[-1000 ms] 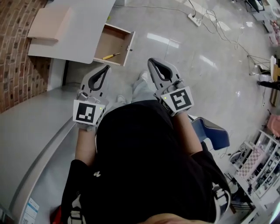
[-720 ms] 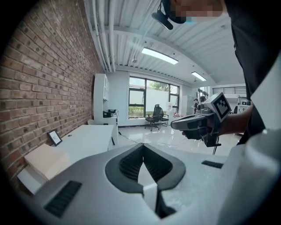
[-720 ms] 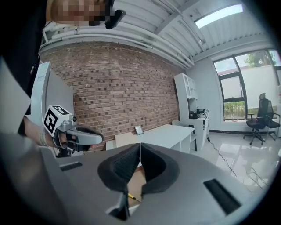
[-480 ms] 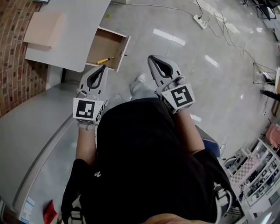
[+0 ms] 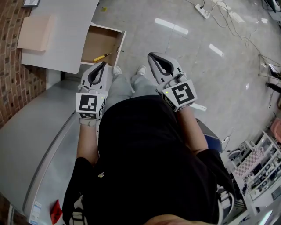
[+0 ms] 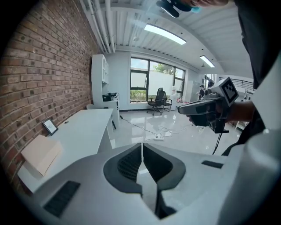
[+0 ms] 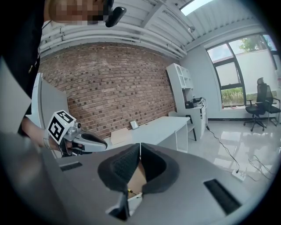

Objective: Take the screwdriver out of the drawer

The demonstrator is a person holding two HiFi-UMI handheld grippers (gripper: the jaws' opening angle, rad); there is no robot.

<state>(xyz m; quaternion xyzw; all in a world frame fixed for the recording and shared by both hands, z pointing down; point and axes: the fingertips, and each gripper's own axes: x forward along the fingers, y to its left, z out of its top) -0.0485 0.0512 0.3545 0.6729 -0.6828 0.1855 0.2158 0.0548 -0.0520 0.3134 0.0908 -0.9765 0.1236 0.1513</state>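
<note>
As the head view looks steeply down over a person's black top (image 5: 140,154), two bare forearms reach forward, each hand holding a grey tool.

The left tool (image 5: 104,64) is closed and holds nothing. In the left gripper view its two dark ribbed pads meet in a thin line (image 6: 141,147). The right tool (image 5: 152,55) is also closed and empty, with its pads pressed together in the right gripper view (image 7: 140,146). Each tool carries a cube with black and white square markers near the hand. The two tools are held side by side and well apart, both tipped forward and down.

Just beyond the tools, two pale shoes (image 5: 141,70) stand on the glossy grey floor (image 5: 210,70).

Past the left tool's tip, a wooden drawer (image 5: 119,44) stands pulled open from under a white table (image 5: 61,30). The screwdriver (image 5: 102,56), with a yellow handle, lies on the drawer's brown bottom near its front edge. Neither tool touches it. In the right gripper view, a sliver of the drawer's brown inside and a speck of yellow show behind the closed pads.

On the table lies a flat beige box (image 5: 33,33). A brick wall (image 5: 13,74) runs along the table's far side. Farther off across the floor, a white power strip (image 5: 203,9) lies with its cables trailing.
</note>
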